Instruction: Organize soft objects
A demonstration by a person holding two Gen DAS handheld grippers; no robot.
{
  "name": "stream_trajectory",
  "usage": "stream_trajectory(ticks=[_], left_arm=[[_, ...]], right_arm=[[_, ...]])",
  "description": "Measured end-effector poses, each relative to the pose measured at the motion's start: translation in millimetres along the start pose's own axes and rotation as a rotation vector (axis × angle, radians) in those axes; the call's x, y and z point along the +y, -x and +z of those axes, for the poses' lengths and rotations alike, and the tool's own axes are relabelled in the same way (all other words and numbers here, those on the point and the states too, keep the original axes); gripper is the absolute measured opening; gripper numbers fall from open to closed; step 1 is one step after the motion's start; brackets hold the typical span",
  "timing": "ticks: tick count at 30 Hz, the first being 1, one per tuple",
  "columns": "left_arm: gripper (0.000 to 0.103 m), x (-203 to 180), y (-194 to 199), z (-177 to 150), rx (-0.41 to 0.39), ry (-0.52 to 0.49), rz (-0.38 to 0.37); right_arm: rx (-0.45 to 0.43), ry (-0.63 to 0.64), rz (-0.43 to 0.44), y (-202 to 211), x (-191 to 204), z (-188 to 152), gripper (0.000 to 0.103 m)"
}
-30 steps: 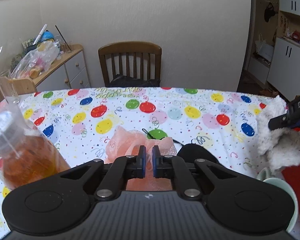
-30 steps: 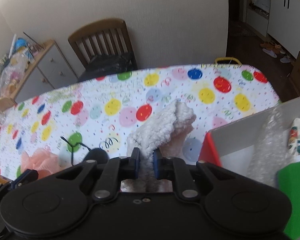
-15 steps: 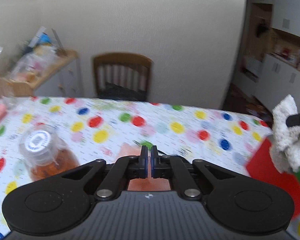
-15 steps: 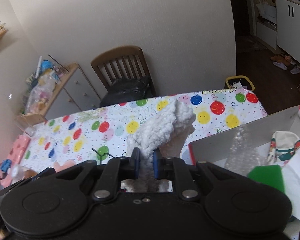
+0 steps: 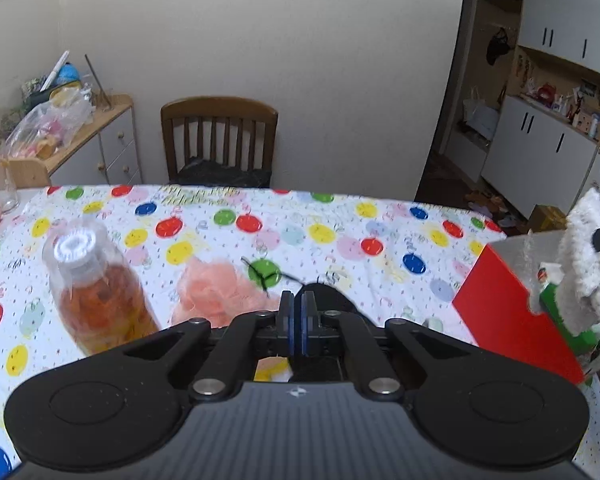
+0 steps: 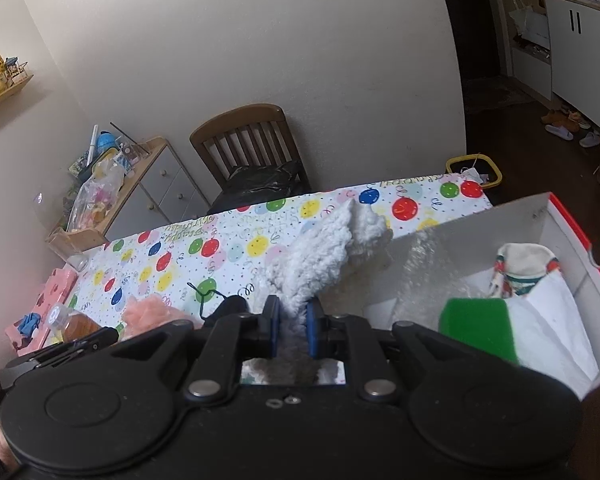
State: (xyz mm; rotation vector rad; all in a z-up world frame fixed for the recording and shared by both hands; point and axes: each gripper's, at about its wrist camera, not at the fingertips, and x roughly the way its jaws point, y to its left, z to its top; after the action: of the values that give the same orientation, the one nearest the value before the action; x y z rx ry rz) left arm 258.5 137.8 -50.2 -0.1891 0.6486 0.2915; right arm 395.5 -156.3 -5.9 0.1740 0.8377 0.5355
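Above red box (image 6: 572, 232), right tongs (image 6: 292, 326) grip fluffy cloth (image 6: 324, 256).

Soft indoor light, fisheye-warped edges

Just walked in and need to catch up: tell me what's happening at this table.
A person is sorting soft things into a red cardboard box with a white inside. The right claw is shut on a fluffy white fleece cloth, held up beside the box. The left claw is shut and holds nothing, above a peach mesh bath pouf lying on the balloon-print tablecloth.
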Motion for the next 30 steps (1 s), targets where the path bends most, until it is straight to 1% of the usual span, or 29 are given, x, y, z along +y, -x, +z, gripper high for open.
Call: stream_trajectory(ticks=[4, 5, 7, 8, 9, 10, 11, 13, 17, 20, 22, 23, 26, 28, 30], left_arm=[[0.007, -4.7, -3.7, -5.4, 0.015, -0.003, 0.031], [0.01, -6.5, -5.2, -6.0, 0.018, -0.006, 0.037], [0.029, -9.7, -9.7, -6.9, 0.021, -0.009, 0.045], [0.057, -10.9, -12.8, -7.3, 0.022, -0.009, 0.054], [0.074, -11.4, -15.7, -7.7, 0.021, -0.005, 0.062], [0.088, -11.4, -18.1, -8.3, 0.016, 0.002, 0.068], [0.088, -11.2, -20.1, -9.1, 0.005, 0.01, 0.071], [0.088, -11.9, -29.5, -8.6, 0.014, 0.013, 0.088], [0.088, -16.6, -58.2, -5.4, 0.045, -0.011, 0.206], [0.088, -20.0, -81.4, -5.0, 0.108, -0.006, 0.281], [0.088, -22.0, -91.3, -6.3, 0.113, -0.018, 0.357], [0.088, -21.3, -95.3, -6.0, 0.114, -0.012, 0.376], [0.088, -16.5, -107.1, -5.3, 0.135, 0.013, 0.36], [0.088, -14.2, -115.9, -5.9, 0.152, 0.013, 0.372], [0.088, -14.2, -122.5, -7.2, 0.167, 0.009, 0.357]], right_arm=[[0.004, -0.014, 0.001, 5.7, -11.4, -4.2, 0.013], [0.005, -0.019, 0.002, 6.1, -13.9, -4.7, 0.013], [0.007, -0.025, 0.003, 7.5, -17.8, -6.9, 0.013], [0.008, -0.027, 0.003, 7.4, -19.2, -7.0, 0.013], [0.01, -0.028, 0.003, 7.6, -20.6, -7.4, 0.013], [0.011, -0.029, 0.002, 7.9, -22.7, -7.8, 0.013], [0.012, -0.029, -0.001, 7.9, -24.3, -8.2, 0.013], [0.015, -0.029, -0.005, 7.4, -27.8, -7.8, 0.013], [0.029, -0.034, -0.016, 1.9, -33.2, -7.0, 0.013], [0.039, -0.037, -0.021, -4.2, -34.9, -6.9, 0.013], [0.044, -0.037, -0.022, -7.9, -35.7, -5.5, 0.013], [0.046, -0.037, -0.023, -9.8, -35.9, -4.9, 0.013], [0.054, -0.038, -0.03, -14.9, -37.5, -3.0, 0.013], [0.059, -0.041, -0.034, -18.7, -38.0, -2.7, 0.013], [0.065, -0.044, -0.038, -21.7, -38.3, -3.2, 0.013]])
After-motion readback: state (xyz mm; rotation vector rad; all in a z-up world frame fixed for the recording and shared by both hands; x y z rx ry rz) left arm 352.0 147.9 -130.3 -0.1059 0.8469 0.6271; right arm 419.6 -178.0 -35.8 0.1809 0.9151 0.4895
